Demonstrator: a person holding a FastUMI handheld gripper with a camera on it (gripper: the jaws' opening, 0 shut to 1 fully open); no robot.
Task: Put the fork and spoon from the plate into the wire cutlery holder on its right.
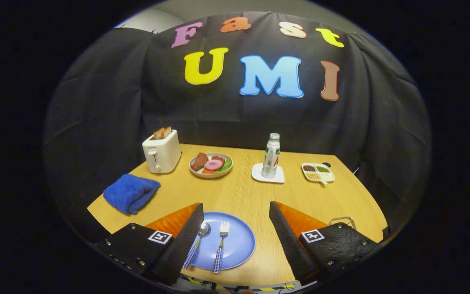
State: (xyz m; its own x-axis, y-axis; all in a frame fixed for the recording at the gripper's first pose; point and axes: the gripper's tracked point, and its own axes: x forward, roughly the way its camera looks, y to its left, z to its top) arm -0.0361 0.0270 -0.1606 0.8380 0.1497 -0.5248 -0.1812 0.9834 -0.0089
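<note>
I see my hand-held gripper (235, 241) spread wide open above the near edge of the bench (251, 196), nothing between its fingers. The left finger (182, 245) overlaps the plate's left rim; the right finger (290, 241) stands clear of the plate, at its 3 o'clock.

The plate (239, 241) is blue and lies between the fingers, closer to the left one. On it the spoon (197, 244) and fork (220, 246) lie side by side, apart, heads toward 12 o'clock, checked handles toward 6. The spoon is just beside the left finger's inner edge; the fork sits at the spoon's 3 o'clock, near the plate's middle.

The holder (343, 220) shows as a bit of wire loop over the right finger's base, at the plate's 3 o'clock; most of it is hidden.

Beyond the fingers, from the plate: a folded blue towel (131, 192) at 10 o'clock, a toaster (161, 151) with two slices up at 11, a bowl of food (211, 165) at 12, a bottle (271, 155) upright on a white coaster (267, 173) at 1, and a divided tray (318, 171) of small foods at 2.
</note>
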